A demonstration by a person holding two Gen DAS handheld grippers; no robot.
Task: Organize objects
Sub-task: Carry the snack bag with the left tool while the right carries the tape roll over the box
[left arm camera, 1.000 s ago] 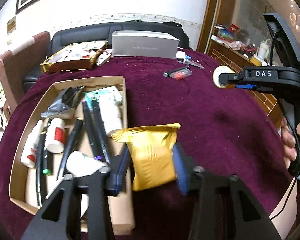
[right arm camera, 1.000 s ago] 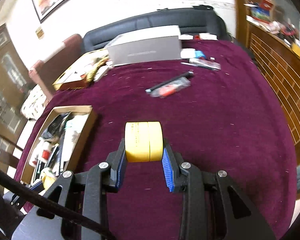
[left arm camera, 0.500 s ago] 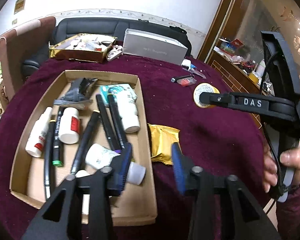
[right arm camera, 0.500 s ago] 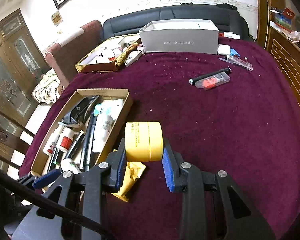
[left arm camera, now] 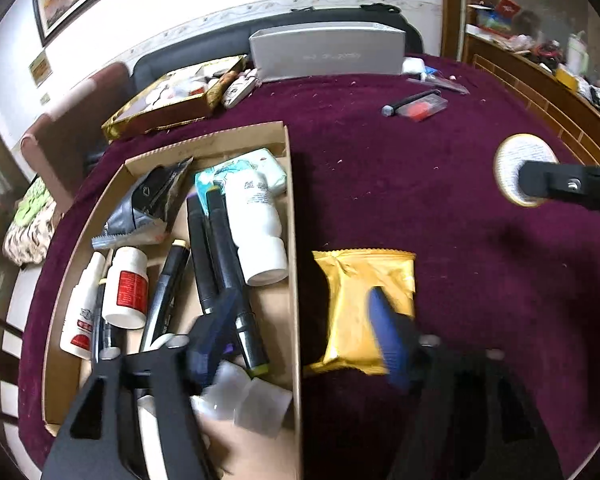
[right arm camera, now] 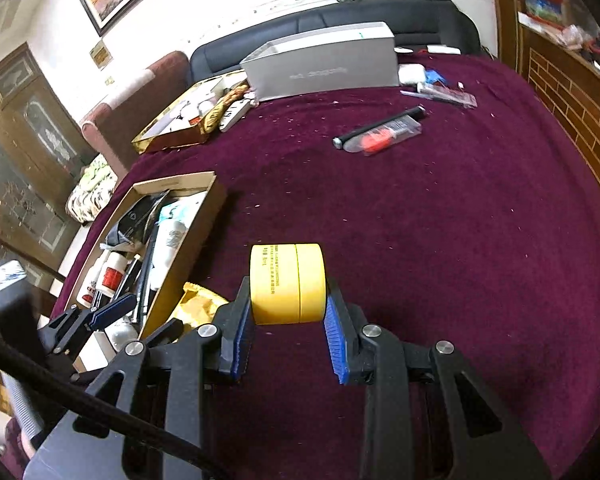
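A gold foil packet [left arm camera: 370,304] lies on the maroon cloth just right of the cardboard tray [left arm camera: 294,216]; it also shows in the right wrist view [right arm camera: 198,306]. My left gripper [left arm camera: 304,328] is open and empty, straddling the tray's right wall, its right finger over the packet. The tray holds markers [left arm camera: 216,248], white bottles [left arm camera: 256,220] and pouches. My right gripper [right arm camera: 288,322] is shut on a yellow tape roll [right arm camera: 287,282] and holds it above the cloth; the roll shows at the right in the left wrist view [left arm camera: 516,168].
A grey box [right arm camera: 324,66] and a gold box of items [right arm camera: 180,120] stand at the back. A black pen with a clear packet [right arm camera: 380,134] lies on the cloth [right arm camera: 440,220]. A sofa and chair are behind; a brick ledge is to the right.
My left gripper released the gold packet, which now lies beside the tray, and shifted left over the tray wall. My right gripper still holds the tape roll and moved toward the tray.
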